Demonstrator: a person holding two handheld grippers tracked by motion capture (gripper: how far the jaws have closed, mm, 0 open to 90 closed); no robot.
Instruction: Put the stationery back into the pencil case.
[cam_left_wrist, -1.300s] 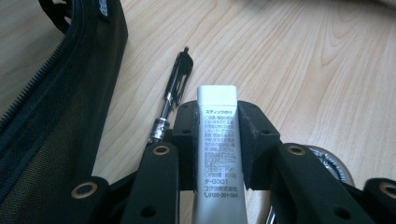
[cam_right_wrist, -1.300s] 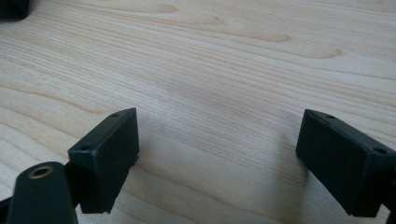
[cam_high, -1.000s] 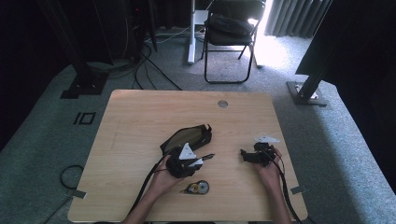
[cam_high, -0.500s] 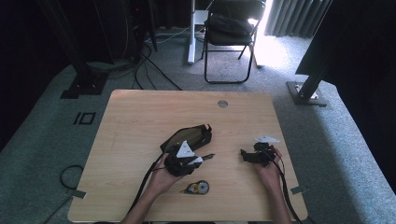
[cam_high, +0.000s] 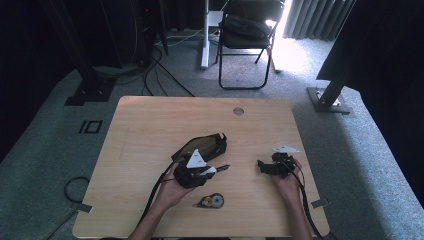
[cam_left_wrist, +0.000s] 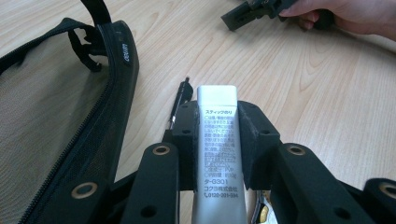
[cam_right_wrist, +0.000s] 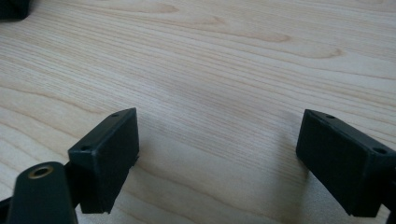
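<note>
The glue stick (cam_left_wrist: 218, 154), a slim silver-grey tube with printed text, sits clamped between the pads of the left gripper (cam_left_wrist: 218, 140). The jaws press on its sides and the tube projects forward past them, lengthwise along the gripper. In the high view this gripper (cam_high: 209, 171) hangs just over the table (cam_high: 150, 130), beside the pouch.

Just left of the left jaw lies a dark pen (cam_left_wrist: 180, 100), its tip pointing away. Whether it touches the jaw cannot be told.

Further left stands the black mesh pouch (cam_left_wrist: 56, 130), zipper open, its rim (cam_left_wrist: 122, 51) near the tube's front end.

Hazards, as judged from this position:

1. Slip. The tube is smooth and round, and the pads hold it on a narrow band. A tilt of the hand may let it slide forward or rotate out.
2. Snag. If the tube goes toward the pouch, its square front end can catch the zipper rim or the strap loop (cam_left_wrist: 86, 42) and push the soft pouch away instead of entering.
3. Sweep. A sideways move to the left can knock the pen.

The right gripper (cam_right_wrist: 219, 154) has its jaws wide apart with nothing between them, low over bare wood, well apart from the pouch (cam_high: 202, 147). It does not brace the pouch, so the pouch is free to shift.

A tape dispenser (cam_high: 211, 201) lies behind the left gripper, near the forearm, and a drawn-back elbow may strike it.
</note>
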